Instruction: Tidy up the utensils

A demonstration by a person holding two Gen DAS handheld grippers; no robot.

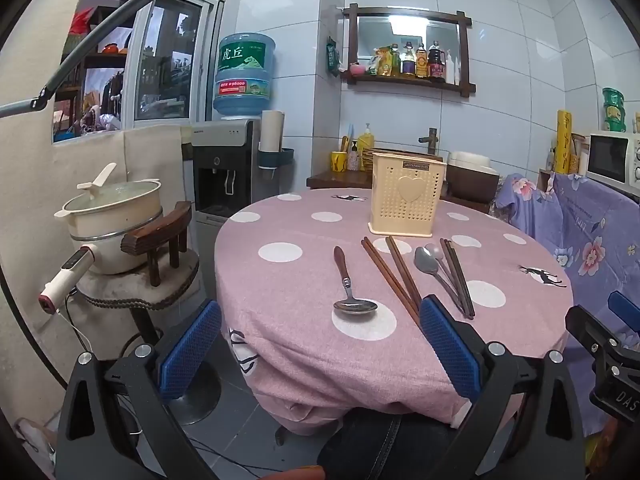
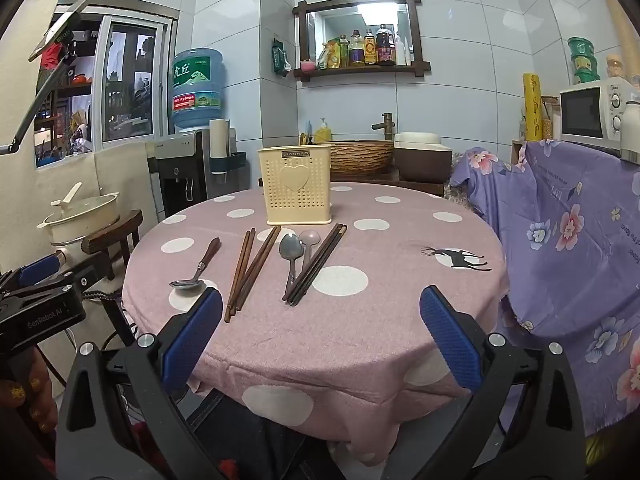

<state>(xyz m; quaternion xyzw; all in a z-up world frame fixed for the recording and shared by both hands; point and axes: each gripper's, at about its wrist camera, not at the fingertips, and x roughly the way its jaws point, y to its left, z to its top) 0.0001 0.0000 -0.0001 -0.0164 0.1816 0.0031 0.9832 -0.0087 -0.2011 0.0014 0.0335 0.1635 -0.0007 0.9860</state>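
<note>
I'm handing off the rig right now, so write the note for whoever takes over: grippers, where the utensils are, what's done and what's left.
Left gripper: open, empty, held short of the table's near edge.
Right gripper: open, empty, also at the near edge.
Cream utensil holder stands upright at the far side of the pink dotted table; nothing shows above its rim.
Lying on the cloth in front of it, left to right: wooden-handled spoon, brown chopsticks, steel spoon beside a pale spoon, dark chopsticks.
Done: nothing visible.
Left: everything still needs putting away, presumably into the holder.
</note>
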